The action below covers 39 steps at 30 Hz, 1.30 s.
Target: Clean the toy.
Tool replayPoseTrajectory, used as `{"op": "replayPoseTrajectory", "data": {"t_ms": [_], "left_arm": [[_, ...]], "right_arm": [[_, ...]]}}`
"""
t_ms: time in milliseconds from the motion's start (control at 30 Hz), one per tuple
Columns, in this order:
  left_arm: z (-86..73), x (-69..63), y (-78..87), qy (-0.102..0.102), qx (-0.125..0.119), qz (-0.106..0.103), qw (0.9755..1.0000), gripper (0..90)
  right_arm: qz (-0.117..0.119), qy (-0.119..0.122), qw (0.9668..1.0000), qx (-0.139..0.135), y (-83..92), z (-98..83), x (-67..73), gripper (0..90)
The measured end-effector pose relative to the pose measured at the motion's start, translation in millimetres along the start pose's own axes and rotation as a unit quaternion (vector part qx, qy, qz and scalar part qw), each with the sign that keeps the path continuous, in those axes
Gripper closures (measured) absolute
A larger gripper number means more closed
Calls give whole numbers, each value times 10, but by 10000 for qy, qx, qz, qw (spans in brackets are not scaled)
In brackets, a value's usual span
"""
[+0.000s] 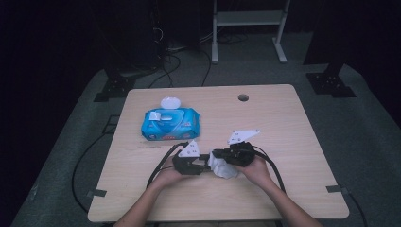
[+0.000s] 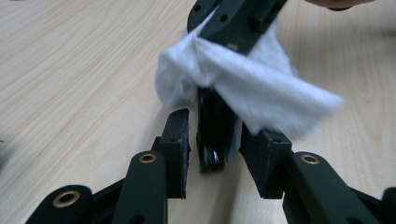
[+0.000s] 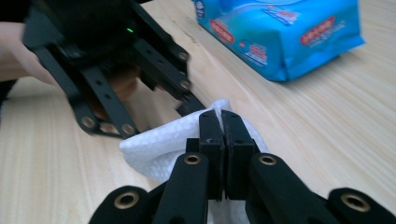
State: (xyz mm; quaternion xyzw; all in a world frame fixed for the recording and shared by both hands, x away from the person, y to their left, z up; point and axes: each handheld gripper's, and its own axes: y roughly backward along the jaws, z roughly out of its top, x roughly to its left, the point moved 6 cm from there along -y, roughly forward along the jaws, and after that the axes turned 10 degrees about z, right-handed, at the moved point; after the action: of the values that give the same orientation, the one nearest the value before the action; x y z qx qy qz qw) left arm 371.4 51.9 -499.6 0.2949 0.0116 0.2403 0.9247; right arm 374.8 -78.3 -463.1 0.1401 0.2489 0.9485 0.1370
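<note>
Wipes first: we count one loose white wipe (image 1: 223,168) and one blue pack (image 1: 170,124) with its lid flipped up, on one wooden table (image 1: 283,123). Our right gripper (image 1: 218,156) is clenched on the wipe, jaws pressed together with the cloth pinched between them. Our left gripper (image 1: 206,164) stands partly spread, its jaws either side of the right gripper's tips, pads just beside the wipe and not pressing it. Both hands rest low at the near middle of the table, grippers pointing at each other, the pack well apart behind them.
</note>
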Motion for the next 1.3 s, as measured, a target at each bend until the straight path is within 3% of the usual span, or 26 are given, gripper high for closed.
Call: {"op": "replayPoseTrajectory", "data": {"t_ms": [200, 467, 600, 667, 833, 900, 967, 1100, 1167, 1233, 1300], "left_arm": [[12, -43, -57, -77, 13, -71, 9999, 657], [22, -39, -67, -49, -18, -43, 10000, 679], [18, -32, -60, -71, -7, -62, 10000, 679], [9, -27, -47, -42, 5, -56, 10000, 680], [8, -18, -40, -66, -8, -28, 10000, 699], [16, -16, -43, -53, -25, -31, 10000, 705], [34, -6, -37, 39, -98, -62, 9999, 718], [45, -12, -44, 10, -116, -31, 9999, 711], [60, -21, -51, -26, -113, -39, 9999, 668], [70, -30, -81, 64, -28, -56, 10000, 568], [67, -39, -106, 32, -22, -36, 10000, 554]], "right_arm": [[93, 38, 9999, 0, -48, 20, 50, 876], [-262, 25, 9997, -6, 74, -5, -25, 878], [-46, 146, 9999, -13, -38, 37, 86, 877], [-87, 288, 9995, 91, -61, 46, 118, 876], [-356, 210, 9991, 70, 90, 7, 9, 876], [-489, 98, 9987, 67, 229, -51, -97, 877], [-565, 66, 9984, 37, 282, -59, -119, 878], [-397, 9, 9992, -3, 225, -27, -74, 878], [-288, 48, 9996, 34, 137, -13, -34, 879], [-136, 39, 9999, 38, 58, 4, 7, 879], [-78, 91, 9999, -29, 17, 41, 46, 879]]}}
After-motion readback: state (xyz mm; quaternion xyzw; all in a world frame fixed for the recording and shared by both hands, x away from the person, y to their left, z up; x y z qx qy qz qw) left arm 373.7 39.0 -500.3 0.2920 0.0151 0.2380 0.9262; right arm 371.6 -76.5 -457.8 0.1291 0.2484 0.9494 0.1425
